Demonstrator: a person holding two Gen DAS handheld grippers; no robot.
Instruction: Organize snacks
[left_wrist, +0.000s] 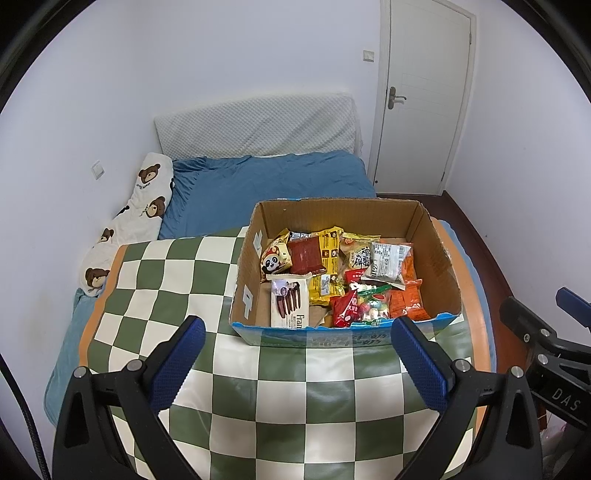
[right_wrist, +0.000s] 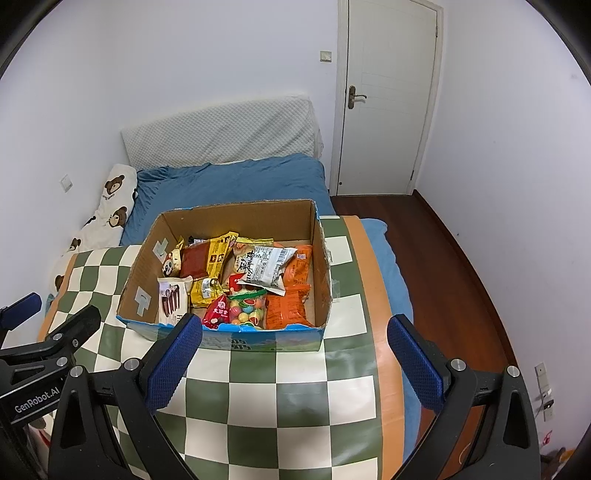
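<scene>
Left wrist view: my left gripper (left_wrist: 297, 339) hangs over the green-and-cream checked worktop (left_wrist: 177, 280), jaws spread wide with nothing between them. Just beyond the blue fingertips sits the cardboard box (left_wrist: 255, 269), open-topped, with a ragged torn rim and a blue printed front wall. It is packed with loose snacks lying flat and overlapping: a white biscuit packet (left_wrist: 290, 301) showing brown sticks at the near left, a panda-print pack (left_wrist: 275, 258) behind it, a dark red packet (left_wrist: 306, 254) with yellow edges, a clear bag of coloured candy balls (left_wrist: 375, 306) at the near middle, a red pouch (left_wrist: 345, 306) touching it, orange packets (left_wrist: 408, 299) at the near right and a silver-white wrapper (left_wrist: 388, 264) on top of them.

From the right wrist my right gripper (right_wrist: 294, 334) is likewise wide open and empty, its left fingertip in front of the box's near wall. The box stands toward the right half of the worktop, the blue bed (right_wrist: 236, 181) behind it.
</scene>
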